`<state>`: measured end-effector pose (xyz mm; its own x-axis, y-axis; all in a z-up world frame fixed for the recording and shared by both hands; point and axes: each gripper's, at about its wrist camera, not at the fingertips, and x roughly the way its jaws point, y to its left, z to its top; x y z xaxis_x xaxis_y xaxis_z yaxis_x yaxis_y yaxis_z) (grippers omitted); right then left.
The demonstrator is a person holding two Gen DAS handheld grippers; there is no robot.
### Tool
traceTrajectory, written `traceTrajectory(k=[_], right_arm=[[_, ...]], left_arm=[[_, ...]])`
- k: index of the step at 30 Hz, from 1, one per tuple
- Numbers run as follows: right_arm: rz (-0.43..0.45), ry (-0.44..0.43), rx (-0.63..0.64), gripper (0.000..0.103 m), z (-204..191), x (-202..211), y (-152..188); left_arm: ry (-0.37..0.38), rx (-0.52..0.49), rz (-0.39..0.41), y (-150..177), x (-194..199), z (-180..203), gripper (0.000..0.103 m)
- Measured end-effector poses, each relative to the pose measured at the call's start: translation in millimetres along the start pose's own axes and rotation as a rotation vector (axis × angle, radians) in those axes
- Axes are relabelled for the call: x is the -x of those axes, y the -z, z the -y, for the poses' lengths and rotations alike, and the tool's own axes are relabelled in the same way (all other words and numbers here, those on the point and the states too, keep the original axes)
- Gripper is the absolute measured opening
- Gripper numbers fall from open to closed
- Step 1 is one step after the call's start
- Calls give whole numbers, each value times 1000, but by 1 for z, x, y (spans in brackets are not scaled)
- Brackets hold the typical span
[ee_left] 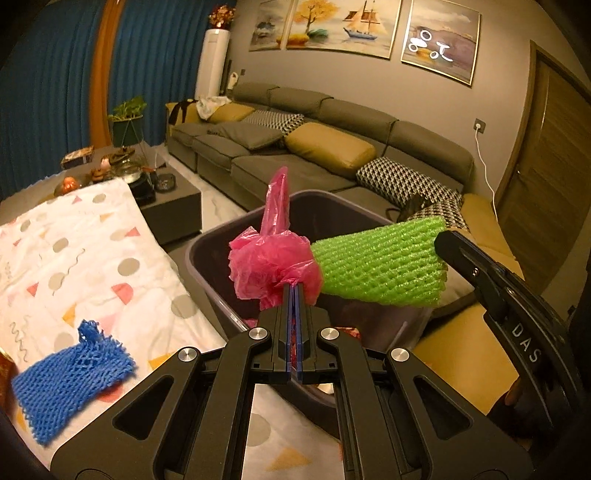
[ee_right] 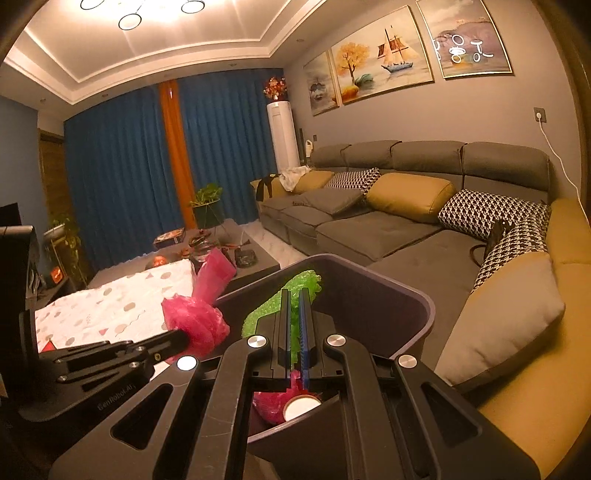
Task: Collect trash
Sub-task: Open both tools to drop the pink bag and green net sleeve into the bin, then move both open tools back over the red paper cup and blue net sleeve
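Pink plastic bag: pinched in left gripper, held over dark bin. Green foam net: clamped in right gripper, above same bin. Blue foam net: lying on patterned cloth.

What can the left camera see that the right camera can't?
Only the left camera shows the blue net lying on the patterned cloth. Only the right camera shows the ceiling lights and a white lid down in the bin. Both show the pink bag and the green net, each pinched above the bin.
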<state>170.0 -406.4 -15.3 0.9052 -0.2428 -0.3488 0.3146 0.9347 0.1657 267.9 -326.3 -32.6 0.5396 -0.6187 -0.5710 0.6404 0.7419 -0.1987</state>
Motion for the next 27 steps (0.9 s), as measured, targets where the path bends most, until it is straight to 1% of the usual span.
traceTrajectory(k=[4,6,7,8,9,11,12,14,15,16,17,18,19,20,21,22,25,27], right_arm=[[-7,-2,-7,5,-1,-4,1],[-12,-5,-16,5,1,-5,1],[-15,-7,-19,5,1,-6,2],[-20,-9,-21,5,2,-7,2],[-24,-12,-22,6,2,-9,2],[-27,-14,-20,6,-2,-8,2],[-26,-17,-20,6,-3,-8,3],[-28,-19,-20,8,-3,-9,4],[-32,-19,-20,8,-4,-9,4],[-35,-18,-22,9,-4,-11,4],[-38,-15,-24,11,-6,-8,4],[-40,-15,-26,13,-6,-8,4],[-40,-16,-27,18,-6,-8,4],[-37,-15,-30,29,-7,-6,4],[-33,-16,-32,33,-6,-4,4],[-28,-17,-34,39,-7,-1,5],[-16,-17,-36,60,-11,10,8],[-11,-12,-34,65,-15,19,11]], left_arm=[[20,6,-18,2,-5,-1,1],[30,7,-30,3,-7,-2,3],[34,5,-37,5,-8,-3,7],[31,3,-40,4,-10,-3,13],[28,5,-41,5,-10,-4,17],[29,7,-37,6,-8,-5,36],[17,7,-29,7,-6,-7,42],[-6,12,-8,8,2,-11,60],[-22,18,3,9,6,-15,65],[-39,27,14,9,10,-18,72],[-56,39,28,9,16,-22,77],[-71,47,39,10,21,-26,80],[-95,51,51,10,27,-29,85],[-127,53,64,13,35,-33,89],[-142,52,73,14,40,-35,90],[-173,51,85,17,50,-39,92],[-224,45,112,25,71,-47,96],[-280,54,135,33,90,-57,97]])
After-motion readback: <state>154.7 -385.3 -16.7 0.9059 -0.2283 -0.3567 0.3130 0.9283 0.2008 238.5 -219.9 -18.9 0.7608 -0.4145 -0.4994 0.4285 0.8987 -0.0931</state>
